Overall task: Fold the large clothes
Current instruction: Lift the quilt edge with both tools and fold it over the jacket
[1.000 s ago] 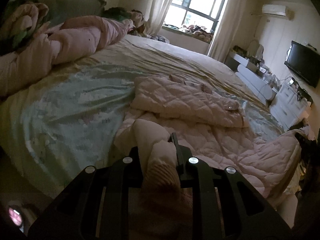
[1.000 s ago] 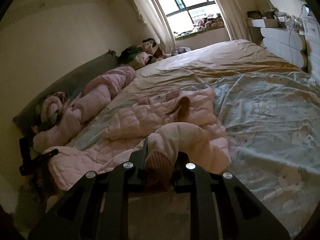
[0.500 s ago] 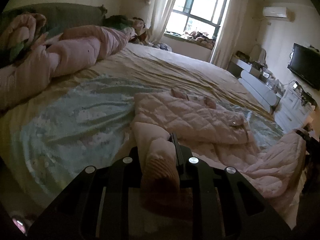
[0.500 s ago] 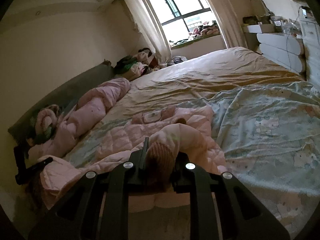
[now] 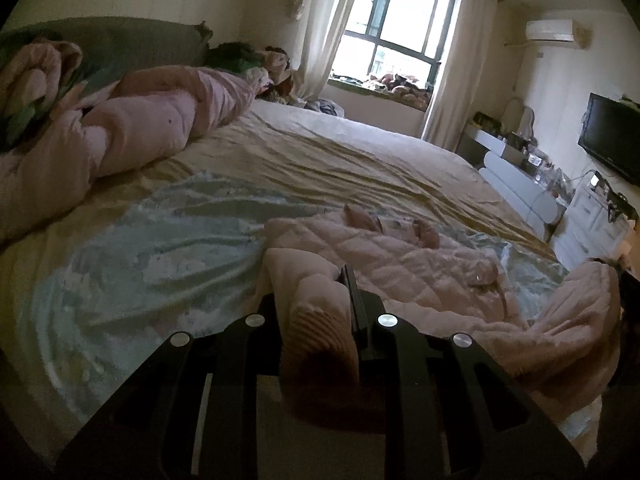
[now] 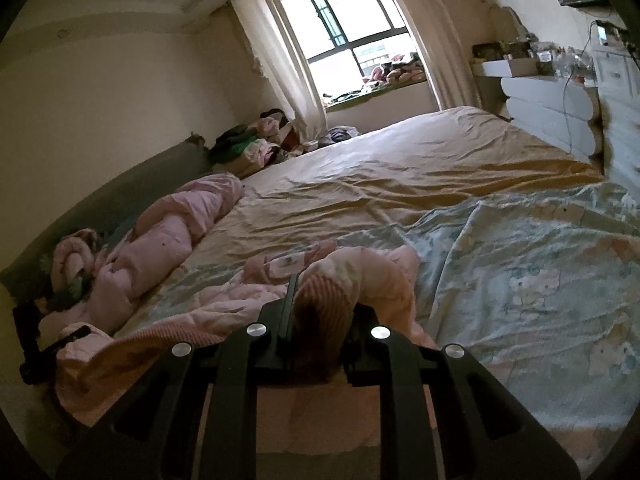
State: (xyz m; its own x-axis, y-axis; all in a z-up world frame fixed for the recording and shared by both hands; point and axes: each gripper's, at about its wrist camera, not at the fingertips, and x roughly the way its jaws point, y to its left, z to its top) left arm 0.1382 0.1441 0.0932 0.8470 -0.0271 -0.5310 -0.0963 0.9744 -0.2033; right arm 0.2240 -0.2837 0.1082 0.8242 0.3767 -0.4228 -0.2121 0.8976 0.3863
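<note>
A pink quilted jacket (image 5: 404, 264) lies crumpled on the pale blue patterned sheet (image 5: 132, 256) of the bed. My left gripper (image 5: 320, 300) is shut on a ribbed pink cuff of the jacket, which bulges up between the black fingers. In the right wrist view my right gripper (image 6: 320, 300) is shut on another ribbed cuff of the same jacket (image 6: 240, 300). The jacket's body trails away from both grippers over the bed. At the left edge of the right wrist view the other gripper (image 6: 44, 344) shows as a dark shape at the jacket's far end.
A rolled pink duvet (image 5: 132, 132) lies along the grey headboard (image 5: 132, 40). The beige sheet (image 6: 400, 168) covers the far half of the bed. Piled clothes (image 6: 248, 144) sit in the corner. A white dresser (image 6: 552, 100) and a black TV (image 5: 612, 140) line the wall.
Both grippers have moved forward over the bed with their cuffs held, rising a little. The jacket has bunched toward the far side and more of the window wall shows.
</note>
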